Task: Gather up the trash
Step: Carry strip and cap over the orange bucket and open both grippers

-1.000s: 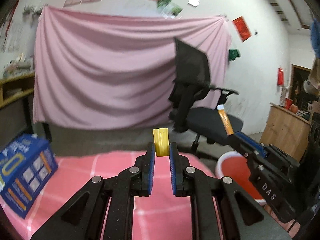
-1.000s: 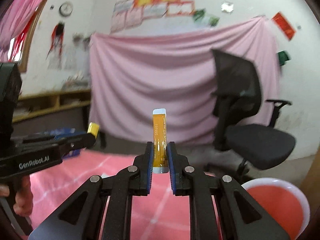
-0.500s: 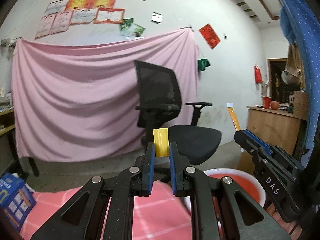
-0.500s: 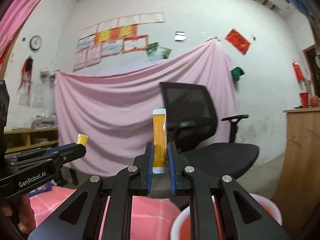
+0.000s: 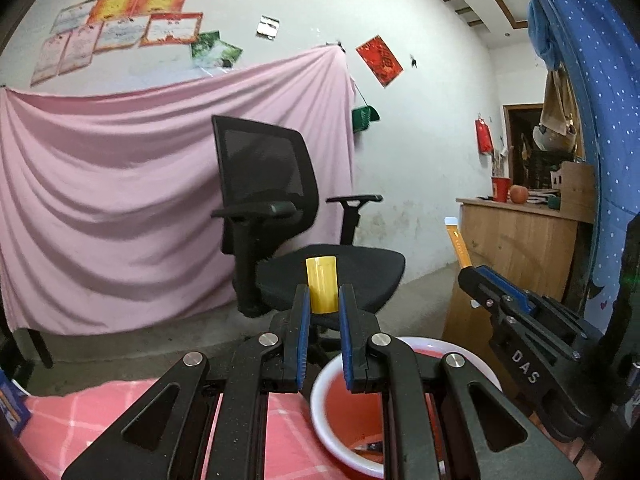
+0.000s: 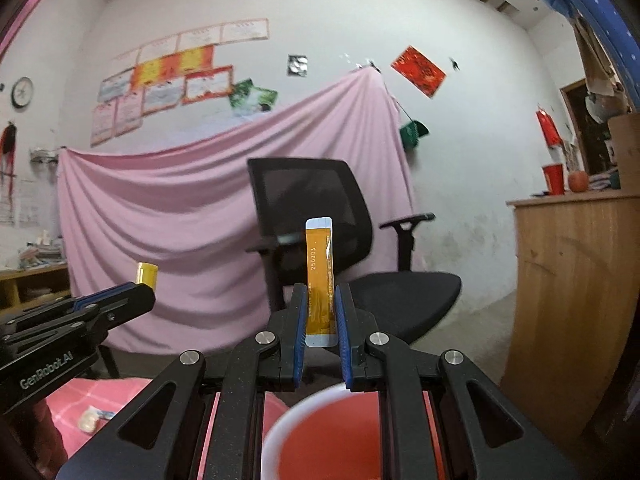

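Above red bin (image 5: 320,392), yellow tube (image 5: 321,290), orange sachet (image 6: 319,276)

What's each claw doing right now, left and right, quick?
Left claw: closed on a small yellow tube.
Right claw: closed on an orange sachet, above the red bin.

Glossy plastic bin (image 5: 324,396); soft checked cloth (image 5: 80,412); smooth foil-like sachet (image 6: 319,276); matt wood counter (image 6: 576,280).

Small yellow packet (image 5: 321,290) upright above red white-rimmed bin (image 5: 320,390), slim orange sachet (image 6: 319,276) upright over it
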Available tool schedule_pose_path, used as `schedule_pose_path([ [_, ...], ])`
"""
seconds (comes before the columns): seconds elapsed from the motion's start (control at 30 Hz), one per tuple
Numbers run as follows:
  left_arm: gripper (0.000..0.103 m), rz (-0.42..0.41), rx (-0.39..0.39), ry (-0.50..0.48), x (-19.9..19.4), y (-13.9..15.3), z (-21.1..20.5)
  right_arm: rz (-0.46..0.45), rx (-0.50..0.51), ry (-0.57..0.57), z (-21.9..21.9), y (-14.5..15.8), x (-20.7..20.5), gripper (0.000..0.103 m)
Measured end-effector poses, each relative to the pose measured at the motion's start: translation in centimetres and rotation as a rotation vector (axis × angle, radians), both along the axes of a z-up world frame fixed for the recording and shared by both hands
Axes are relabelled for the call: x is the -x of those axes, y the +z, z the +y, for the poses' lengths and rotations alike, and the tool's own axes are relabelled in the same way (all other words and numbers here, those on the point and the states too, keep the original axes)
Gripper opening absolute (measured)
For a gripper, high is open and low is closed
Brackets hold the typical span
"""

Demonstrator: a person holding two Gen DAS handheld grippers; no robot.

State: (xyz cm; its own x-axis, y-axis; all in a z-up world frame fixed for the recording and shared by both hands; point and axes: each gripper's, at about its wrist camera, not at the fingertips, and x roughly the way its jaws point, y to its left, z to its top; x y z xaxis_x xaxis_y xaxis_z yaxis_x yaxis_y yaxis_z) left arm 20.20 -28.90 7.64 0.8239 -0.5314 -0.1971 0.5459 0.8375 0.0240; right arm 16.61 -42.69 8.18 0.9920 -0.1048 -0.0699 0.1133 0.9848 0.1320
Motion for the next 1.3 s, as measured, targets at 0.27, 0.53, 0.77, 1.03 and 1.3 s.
schedule_pose_path([
  [0.27, 0.011, 0.076, -0.031, -0.039, -1.3, -1.2, -1.7, 0.071, -0.024, -0.028, -1.7, -0.9, -0.9, 0.012],
  [0.53, 0.011, 0.229, -0.065, -0.078, -4.0, -2.5, -3.5, 0.159, -0.058, -0.038, -2.6, -1.8, -2.1, 0.012],
  [0.77, 0.011, 0.293, -0.086, -0.074, -4.8, -3.5, -4.0, 0.203, -0.090, -0.036, -3.2, -2.5, -2.6, 0.012],
  [1.03, 0.011, 0.356, -0.084, -0.083, -5.7, -4.0, -4.2, 0.254, -0.113, -0.048, -3.3, -3.0, -3.1, 0.013],
  [1.3, 0.012, 0.391, -0.106, -0.094, -6.0, -4.5, -4.3, 0.319, -0.148, -0.056, -3.9, -3.9, -3.8, 0.014],
])
